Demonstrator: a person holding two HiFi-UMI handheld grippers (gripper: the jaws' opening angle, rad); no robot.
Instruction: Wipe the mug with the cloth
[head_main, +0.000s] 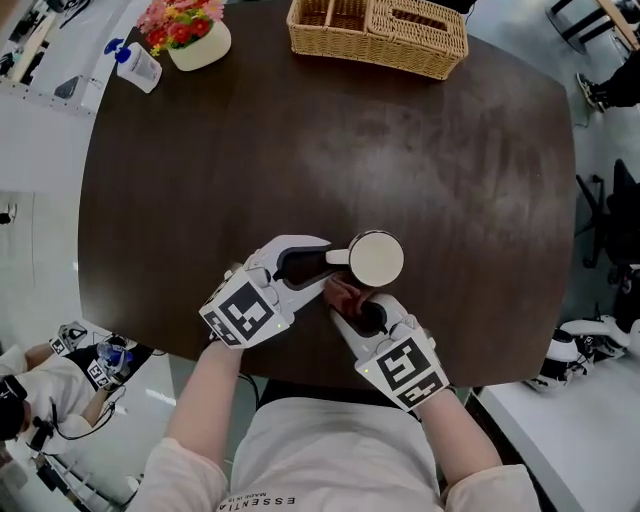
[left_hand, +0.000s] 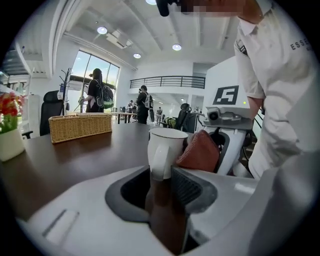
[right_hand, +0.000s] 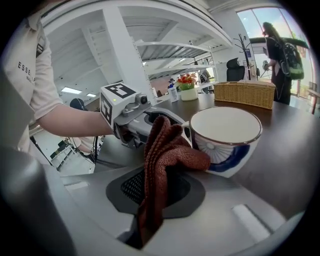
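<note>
White mug with blue marks (head_main: 376, 258) stood on the dark brown wooden desk (head_main: 300, 150). Its handle pointed left, pinched in the left gripper (head_main: 335, 257). The right gripper (head_main: 352, 308) squeezed a rust-red woven cloth (head_main: 343, 293), which touched the mug's near side.

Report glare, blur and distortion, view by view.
Head view: sharp, soft sheen on the table. Left gripper view: fisheye with black corners, bright window, mug sharp. Right gripper view: fisheye bends the ceiling beams, cloth crisp.
</note>
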